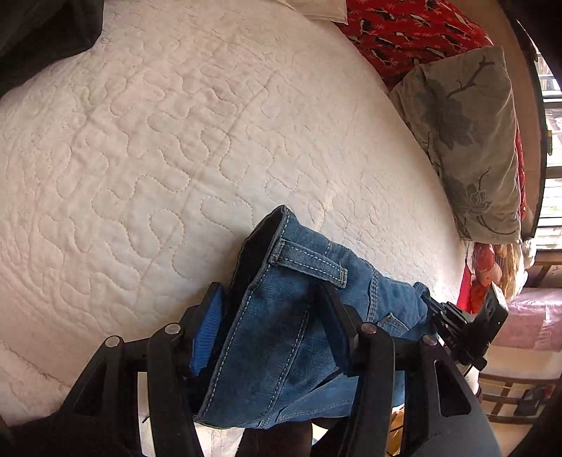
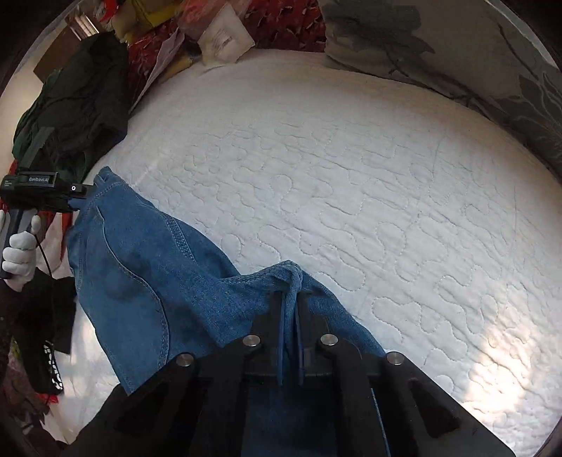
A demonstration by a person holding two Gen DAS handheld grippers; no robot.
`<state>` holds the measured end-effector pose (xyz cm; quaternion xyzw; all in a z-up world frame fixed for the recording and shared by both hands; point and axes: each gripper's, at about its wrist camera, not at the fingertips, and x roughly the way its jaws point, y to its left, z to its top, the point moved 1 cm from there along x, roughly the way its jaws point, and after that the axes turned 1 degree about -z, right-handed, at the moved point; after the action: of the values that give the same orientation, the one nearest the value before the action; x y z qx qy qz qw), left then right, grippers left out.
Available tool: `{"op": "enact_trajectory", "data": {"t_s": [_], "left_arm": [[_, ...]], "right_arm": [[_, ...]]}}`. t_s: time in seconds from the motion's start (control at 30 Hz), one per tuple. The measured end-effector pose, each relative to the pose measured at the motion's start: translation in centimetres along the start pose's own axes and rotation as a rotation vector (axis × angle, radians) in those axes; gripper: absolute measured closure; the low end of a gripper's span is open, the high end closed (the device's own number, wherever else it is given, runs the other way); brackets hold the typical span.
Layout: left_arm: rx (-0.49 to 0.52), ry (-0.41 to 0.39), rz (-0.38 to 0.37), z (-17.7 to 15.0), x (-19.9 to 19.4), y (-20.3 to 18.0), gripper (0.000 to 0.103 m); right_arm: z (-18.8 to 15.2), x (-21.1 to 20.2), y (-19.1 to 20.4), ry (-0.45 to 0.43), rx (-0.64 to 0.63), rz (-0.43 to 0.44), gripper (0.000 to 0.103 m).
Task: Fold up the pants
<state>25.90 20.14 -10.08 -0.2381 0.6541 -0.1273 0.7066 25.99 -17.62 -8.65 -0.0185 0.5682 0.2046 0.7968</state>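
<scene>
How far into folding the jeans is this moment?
Early. Done: both ends are picked up. In hand: the right gripper is shut on a bunched edge of the jeans; the waistband sits between the left gripper's half-open jaws. Left: no neat fold shows yet on the white quilt.

Bright daylight, fisheye-warped edges, sharp.

Loads of open white quilt (image 2: 351, 182) ahead of my fingers – nothing on the middle of the bed. Edges are crowded though: grey floral pillow (image 1: 467, 140) and red patterned fabric (image 1: 404, 31) on one side, a dark clothes pile (image 2: 77, 105) and papers (image 2: 224, 38) on the other.
</scene>
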Motion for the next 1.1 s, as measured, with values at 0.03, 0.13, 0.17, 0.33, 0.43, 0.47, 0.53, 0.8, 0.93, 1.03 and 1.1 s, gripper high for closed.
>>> {"op": "enact_trajectory", "data": {"t_s": [0.03, 0.13, 0.17, 0.33, 0.43, 0.47, 0.53, 0.8, 0.93, 1.03, 1.1], "left_arm": [[0.019, -0.016, 0.009, -0.6, -0.5, -0.3, 0.050], [0.069, -0.082, 0.175, -0.7, -0.5, -0.7, 0.050], [0.064, -0.084, 0.226, -0.4, 0.0, -0.6, 0.050], [-0.042, -0.110, 0.183, 0.2, -1.0, 0.9, 0.050], [-0.076, -0.139, 0.105, -1.1, -3.5, 1.4, 0.050], [-0.075, -0.138, 0.073, -1.8, -4.0, 1.5, 0.050], [-0.067, -0.121, 0.001, -3.6, -4.5, 1.7, 0.050], [-0.074, -0.012, -0.035, -10.1, 0.2, 1.9, 0.047], [-0.153, 0.022, -0.070, -11.1, 1.5, 2.5, 0.047], [-0.204, 0.010, -0.088, -11.8, 1.1, 2.8, 0.047], [-0.240, -0.003, -0.107, -12.2, 0.6, 3.1, 0.047]], "right_arm": [[0.2, -0.7, -0.1, -0.028, -0.002, -0.008, 0.101], [0.6, -1.5, -3.5, -0.109, 0.150, 0.002, 0.101], [0.5, -0.6, -4.3, -0.094, 0.190, -0.005, 0.101], [0.4, -0.1, -4.5, -0.109, 0.247, -0.012, 0.095], [-0.4, -2.6, -5.4, -0.168, 0.351, 0.051, 0.090], [-1.0, -3.7, -5.7, -0.195, 0.384, 0.081, 0.087], [-3.4, -6.3, -6.6, -0.254, 0.447, 0.128, 0.079], [-19.9, -15.0, -12.6, -0.346, 0.720, -0.033, 0.062], [-26.8, -15.4, -15.3, -0.350, 0.870, -0.038, 0.062], [-29.1, -14.4, -16.1, -0.343, 0.943, -0.008, 0.062], [-30.0, -13.8, -15.6, -0.340, 0.964, 0.027, 0.062]]}}
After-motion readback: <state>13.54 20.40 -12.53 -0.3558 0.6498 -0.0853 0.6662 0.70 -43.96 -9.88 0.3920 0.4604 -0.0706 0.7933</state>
